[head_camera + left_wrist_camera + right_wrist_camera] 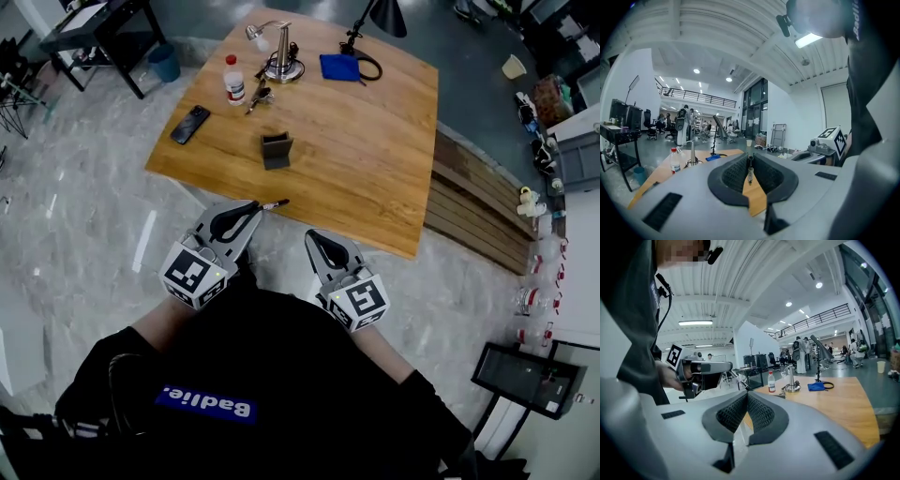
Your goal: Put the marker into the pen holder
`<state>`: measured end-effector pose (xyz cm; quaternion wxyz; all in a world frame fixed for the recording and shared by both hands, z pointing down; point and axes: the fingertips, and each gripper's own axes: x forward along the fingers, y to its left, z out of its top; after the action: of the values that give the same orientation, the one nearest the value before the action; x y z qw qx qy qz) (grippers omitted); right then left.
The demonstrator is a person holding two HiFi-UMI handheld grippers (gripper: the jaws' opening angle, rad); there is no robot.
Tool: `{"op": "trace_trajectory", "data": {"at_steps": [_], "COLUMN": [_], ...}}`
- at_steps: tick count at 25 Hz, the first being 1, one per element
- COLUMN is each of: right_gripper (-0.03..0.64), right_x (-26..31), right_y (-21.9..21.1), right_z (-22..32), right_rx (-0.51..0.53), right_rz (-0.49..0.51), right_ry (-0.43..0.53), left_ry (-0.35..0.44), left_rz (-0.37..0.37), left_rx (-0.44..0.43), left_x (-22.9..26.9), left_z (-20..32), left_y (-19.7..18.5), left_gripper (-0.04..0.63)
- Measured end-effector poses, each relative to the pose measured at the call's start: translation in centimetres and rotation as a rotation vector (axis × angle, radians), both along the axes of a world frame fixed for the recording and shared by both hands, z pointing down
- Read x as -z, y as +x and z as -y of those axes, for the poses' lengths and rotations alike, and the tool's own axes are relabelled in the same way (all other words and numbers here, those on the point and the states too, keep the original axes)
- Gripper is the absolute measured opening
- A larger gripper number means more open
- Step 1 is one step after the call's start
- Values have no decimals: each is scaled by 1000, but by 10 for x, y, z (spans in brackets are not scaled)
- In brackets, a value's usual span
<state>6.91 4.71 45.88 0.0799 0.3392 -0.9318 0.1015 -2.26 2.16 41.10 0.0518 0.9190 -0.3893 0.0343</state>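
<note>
A slim marker (275, 203) with a dark tip is clamped in my left gripper (255, 208), and its end pokes out toward the table's near edge. In the left gripper view the marker (750, 171) stands between the ribbed pads of the left gripper (750, 158). The dark grey pen holder (276, 150) stands on the wooden table (375, 169), well ahead of both grippers. My right gripper (315, 237) is shut with nothing in it, just off the table's near edge. From the right gripper (746, 394) view, the left gripper (701, 371) shows to the left.
On the table lie a black phone (190, 124), a small bottle (233, 80), a metal lamp base (281, 58) with small tools beside it, and a blue cloth (339, 67). A wooden bench (473, 211) runs along the table's right side.
</note>
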Motion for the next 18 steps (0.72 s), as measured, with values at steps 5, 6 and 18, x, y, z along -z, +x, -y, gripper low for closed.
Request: {"op": "trace_trajectory", "data": {"at_steps": [5, 6, 18], "right_gripper": [6, 6, 6], "right_x": [2, 1, 19], "right_y": [-23, -30, -70], "right_z": [49, 62, 141], "right_rx": [-31, -35, -137], "right_rz": [-13, -15, -32], "right_ry": [-6, -4, 2], "left_ry": [7, 7, -13], "left_rz": [-11, -11, 3], "left_rx": [-37, -49, -138], "left_x": [-1, -3, -12], "left_z": [58, 71, 175], "left_y": [-21, -26, -66], "left_gripper": [43, 41, 43]}}
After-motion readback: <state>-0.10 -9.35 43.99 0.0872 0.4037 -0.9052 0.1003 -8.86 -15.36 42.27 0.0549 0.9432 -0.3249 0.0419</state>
